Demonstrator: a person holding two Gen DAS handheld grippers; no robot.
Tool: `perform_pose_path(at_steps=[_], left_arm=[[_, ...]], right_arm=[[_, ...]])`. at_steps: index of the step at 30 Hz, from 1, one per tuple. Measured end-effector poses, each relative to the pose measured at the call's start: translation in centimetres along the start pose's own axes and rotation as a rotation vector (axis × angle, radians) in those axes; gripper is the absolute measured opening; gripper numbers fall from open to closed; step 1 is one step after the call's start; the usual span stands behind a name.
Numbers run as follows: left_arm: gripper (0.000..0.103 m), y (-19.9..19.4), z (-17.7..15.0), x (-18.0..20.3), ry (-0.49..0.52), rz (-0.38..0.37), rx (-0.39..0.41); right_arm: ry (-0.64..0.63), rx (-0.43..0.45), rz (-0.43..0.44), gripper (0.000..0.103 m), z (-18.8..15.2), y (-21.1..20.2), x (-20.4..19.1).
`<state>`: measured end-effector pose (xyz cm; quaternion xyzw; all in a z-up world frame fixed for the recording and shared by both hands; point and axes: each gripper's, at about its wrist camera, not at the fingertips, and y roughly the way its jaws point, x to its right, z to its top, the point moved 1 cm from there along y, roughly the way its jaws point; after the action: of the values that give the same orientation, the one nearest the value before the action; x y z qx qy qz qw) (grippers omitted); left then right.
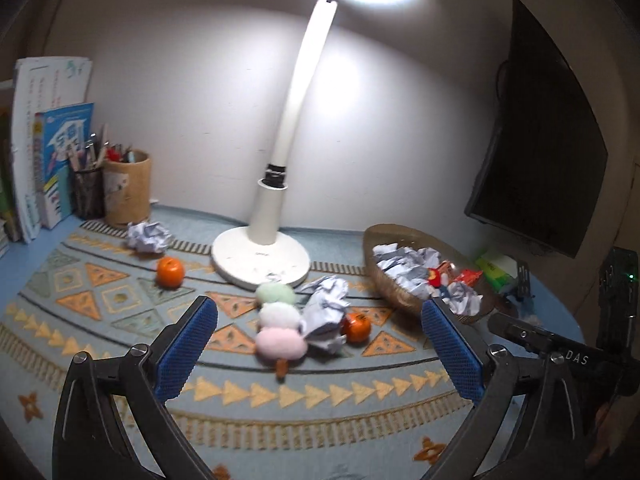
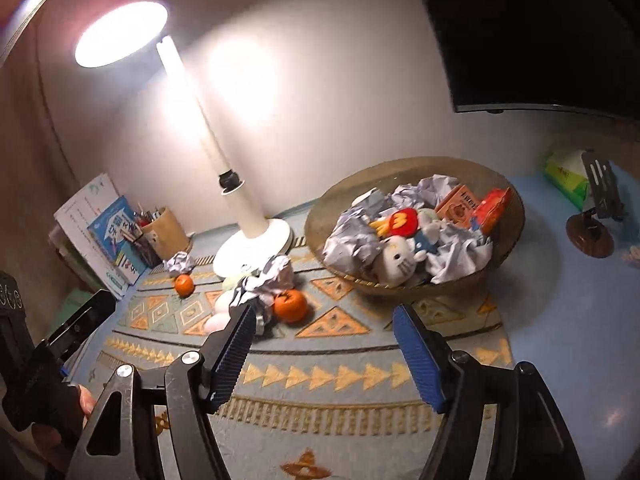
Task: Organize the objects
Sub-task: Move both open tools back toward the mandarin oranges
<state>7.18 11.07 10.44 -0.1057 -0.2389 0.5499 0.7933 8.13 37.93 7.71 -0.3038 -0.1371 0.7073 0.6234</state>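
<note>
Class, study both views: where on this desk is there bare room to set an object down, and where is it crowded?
Free: the patterned mat in front of the plush dango skewer, and the blue desk right of the basket. Crowded: around the lamp base, where crumpled paper and a tangerine cluster.

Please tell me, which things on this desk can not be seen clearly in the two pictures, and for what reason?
- Plush skewer: blurred in the left wrist view; in the right wrist view mostly hidden behind the paper ball and a finger.
- Bottom of the basket: covered by crumpled paper and toys in both views.
- Book lettering: too small and blurred to read.
- Screen: cut off by the picture edge in the right wrist view.
- Green box: label unreadable.
</note>
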Motion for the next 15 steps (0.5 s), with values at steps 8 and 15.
perform_pose_path(at_steps=[8,15], left_arm=[[0.102,-0.1,-5.7,-6.3,-0.04,0.082,-0.123],[0.102,-0.6,-6.0,-9.3,-0.204,0.064,-0.101]], right_arm=[[-0.135,-0.031,-0.108,0.07,-6.0,4.6,-4.6],[-0.316,-0.085,-0.226,0.09,-7.2,6.0,-7.7]])
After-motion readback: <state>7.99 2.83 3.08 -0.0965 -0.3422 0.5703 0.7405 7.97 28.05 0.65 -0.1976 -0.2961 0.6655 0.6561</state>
